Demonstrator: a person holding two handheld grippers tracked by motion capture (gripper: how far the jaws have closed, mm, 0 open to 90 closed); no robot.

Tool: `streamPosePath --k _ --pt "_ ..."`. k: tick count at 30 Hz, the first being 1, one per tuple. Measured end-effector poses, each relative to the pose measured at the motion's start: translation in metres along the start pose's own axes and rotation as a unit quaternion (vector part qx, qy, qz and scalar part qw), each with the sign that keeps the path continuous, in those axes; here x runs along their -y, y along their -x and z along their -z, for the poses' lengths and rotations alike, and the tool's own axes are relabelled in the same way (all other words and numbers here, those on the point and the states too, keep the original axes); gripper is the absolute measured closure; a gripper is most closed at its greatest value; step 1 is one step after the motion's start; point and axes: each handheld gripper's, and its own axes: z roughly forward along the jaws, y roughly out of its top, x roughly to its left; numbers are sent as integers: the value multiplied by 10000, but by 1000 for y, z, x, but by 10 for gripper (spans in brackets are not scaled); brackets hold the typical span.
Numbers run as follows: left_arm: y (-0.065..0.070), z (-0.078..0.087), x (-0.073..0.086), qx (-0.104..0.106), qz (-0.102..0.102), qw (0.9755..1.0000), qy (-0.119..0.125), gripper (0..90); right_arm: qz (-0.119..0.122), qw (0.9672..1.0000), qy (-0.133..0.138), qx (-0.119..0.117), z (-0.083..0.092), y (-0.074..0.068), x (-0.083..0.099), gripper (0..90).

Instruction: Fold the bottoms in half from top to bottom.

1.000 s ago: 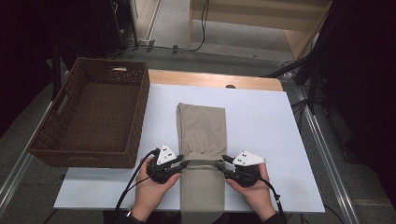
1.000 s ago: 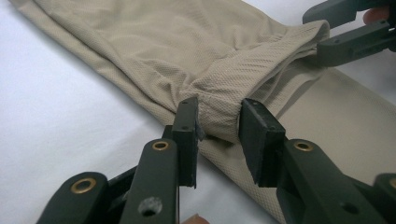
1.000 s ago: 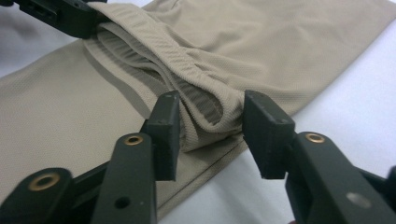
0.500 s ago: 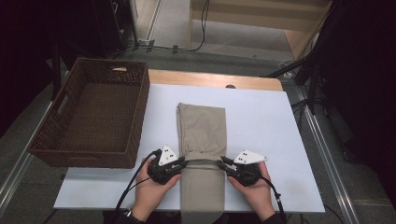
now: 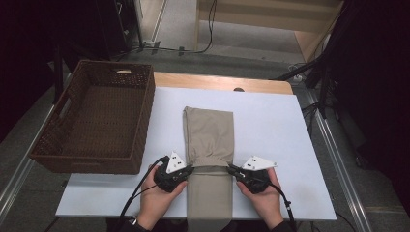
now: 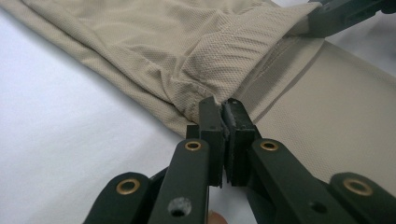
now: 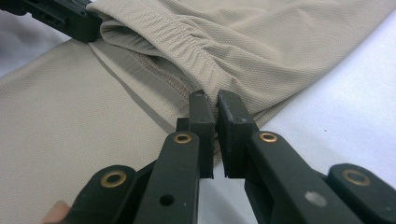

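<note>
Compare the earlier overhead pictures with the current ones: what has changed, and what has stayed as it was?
Both grippers' jaws have just been closing: the left gripper now pinches the left edge of the folded beige garment, the right gripper its right edge. Hands, garment and wicker basket kept their places.

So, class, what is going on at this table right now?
A person is folding a beige garment on a white table, with a two-jaw gripper in each hand. The left gripper and right gripper have just been closing and now pinch opposite side edges of the garment's folded-over layer. A brown wicker basket sits at the left.
</note>
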Motion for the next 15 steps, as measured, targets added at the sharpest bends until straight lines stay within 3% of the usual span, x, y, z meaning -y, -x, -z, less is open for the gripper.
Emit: streamPosePath --k 15 --pt "3 6 -1 36 -43 9999 83 883 110 9999 76 15 5 -2 -1 841"
